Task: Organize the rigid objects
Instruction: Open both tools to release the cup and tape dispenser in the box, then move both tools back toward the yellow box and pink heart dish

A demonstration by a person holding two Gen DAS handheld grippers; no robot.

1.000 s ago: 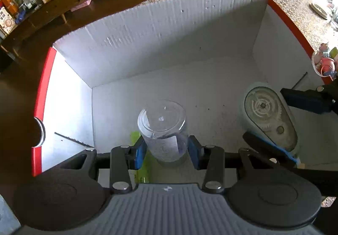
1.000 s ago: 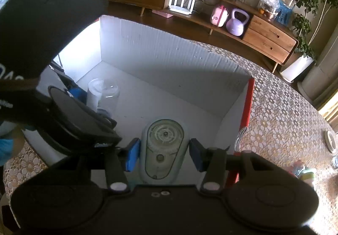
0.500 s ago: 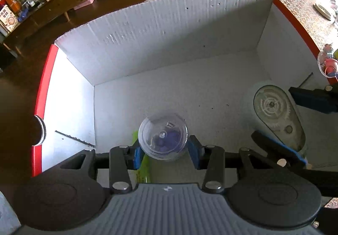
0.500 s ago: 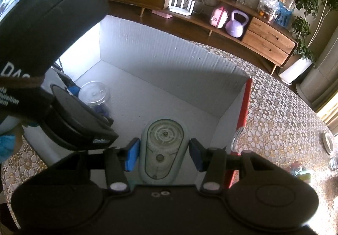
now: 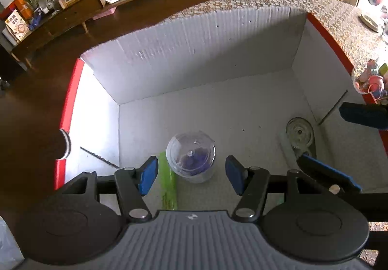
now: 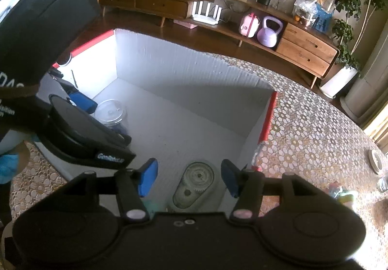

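1. Two things now sit on the floor of the white box [image 5: 194, 47]: the clear jar [image 5: 190, 157] and the pale tape tool [image 6: 197, 184]. You are at the letting-go step, so both look put away.
2. Your left hand-held gripper [image 5: 191, 174] has just been opening. Its blue pads [image 5: 148, 174] stand apart from the clear jar, one at 9 o'clock of it and one at 3 o'clock, with gaps on both sides. It holds nothing.
3. Your right hand-held gripper [image 6: 189, 176] has just been opening too. The pale tape tool lies between its pads, but the pads do not press on it. It holds nothing.
4. A green stick [image 5: 167, 182] lies just beside the clear jar, at 8 o'clock of it.
5. Next, I think you should lift both hand-held grippers straight up and out of the white box. Go slowly, so a pad does not knock the clear jar over.
6. More small things wait on the counter [image 6: 303, 124], at 3 o'clock of the white box. They are too blurry to name.
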